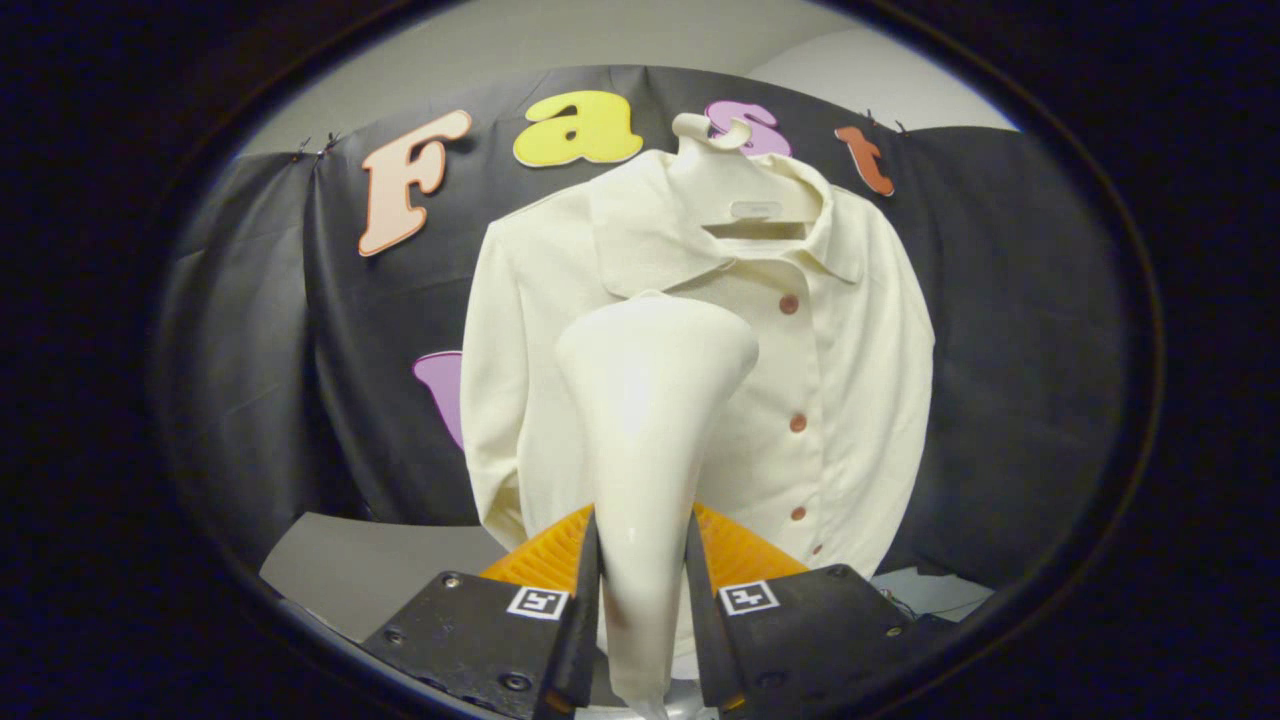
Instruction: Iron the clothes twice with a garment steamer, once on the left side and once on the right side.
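- Steamer [645, 420], cream-white, stands between the two fingers of the claw [641, 610]: its narrow handle runs up from between them and widens into a broad, rounded head beyond the fingertips.
- Both fingers [578, 620] press against the sides of the handle, so the claw is clamped on the steamer.
- Head of the steamer points toward a cream shirt [840, 380] that hangs just beyond it, and it covers the middle of the shirt's front on the side left of the button row; whether the head touches the cloth cannot be told.
- Shirt hangs on a pale hanger [745, 185], whose hook shows above the collar, in front of the black cloth wall [1010, 330].
- Four reddish-brown buttons [797, 423] run down the shirt's front, just right of the steamer's head.
- An orange ribbed piece [745, 555] sits behind the fingers, at the foot of the shirt.
- Grey desk [350, 575] surface lies below the shirt, off to the left of the fingers.
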The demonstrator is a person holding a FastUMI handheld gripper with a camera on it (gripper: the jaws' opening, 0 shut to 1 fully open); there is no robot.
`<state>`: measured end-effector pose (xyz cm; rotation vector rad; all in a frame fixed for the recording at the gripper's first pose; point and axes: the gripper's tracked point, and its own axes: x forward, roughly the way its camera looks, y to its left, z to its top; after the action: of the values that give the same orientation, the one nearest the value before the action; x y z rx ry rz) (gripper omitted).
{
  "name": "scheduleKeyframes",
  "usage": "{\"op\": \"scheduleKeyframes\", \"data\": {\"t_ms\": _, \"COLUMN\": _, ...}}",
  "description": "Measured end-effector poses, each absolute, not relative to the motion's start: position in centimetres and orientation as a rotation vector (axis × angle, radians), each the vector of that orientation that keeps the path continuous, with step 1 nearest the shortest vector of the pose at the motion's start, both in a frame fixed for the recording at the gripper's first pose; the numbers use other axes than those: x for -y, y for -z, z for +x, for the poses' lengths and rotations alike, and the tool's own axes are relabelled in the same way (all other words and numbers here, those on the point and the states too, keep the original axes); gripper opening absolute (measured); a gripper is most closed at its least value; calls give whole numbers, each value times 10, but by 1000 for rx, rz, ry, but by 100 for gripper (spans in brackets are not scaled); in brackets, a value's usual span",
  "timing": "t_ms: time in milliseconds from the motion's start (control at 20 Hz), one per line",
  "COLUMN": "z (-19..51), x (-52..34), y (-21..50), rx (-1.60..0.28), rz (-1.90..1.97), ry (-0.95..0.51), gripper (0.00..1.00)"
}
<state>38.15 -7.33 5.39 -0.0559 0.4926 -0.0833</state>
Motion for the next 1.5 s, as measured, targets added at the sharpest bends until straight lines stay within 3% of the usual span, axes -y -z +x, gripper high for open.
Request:
{"op": "scheduleKeyframes", "data": {"t_ms": 850, "z": 318, "x": 87, "y": 90, "rx": -767, "rz": -91, "ry": -24, "gripper": 41}}
{"op": "scheduleKeyframes", "data": {"t_ms": 1500, "z": 259, "x": 144, "y": 203, "rx": -999, "rz": -56, "ry": -75, "gripper": 41}}
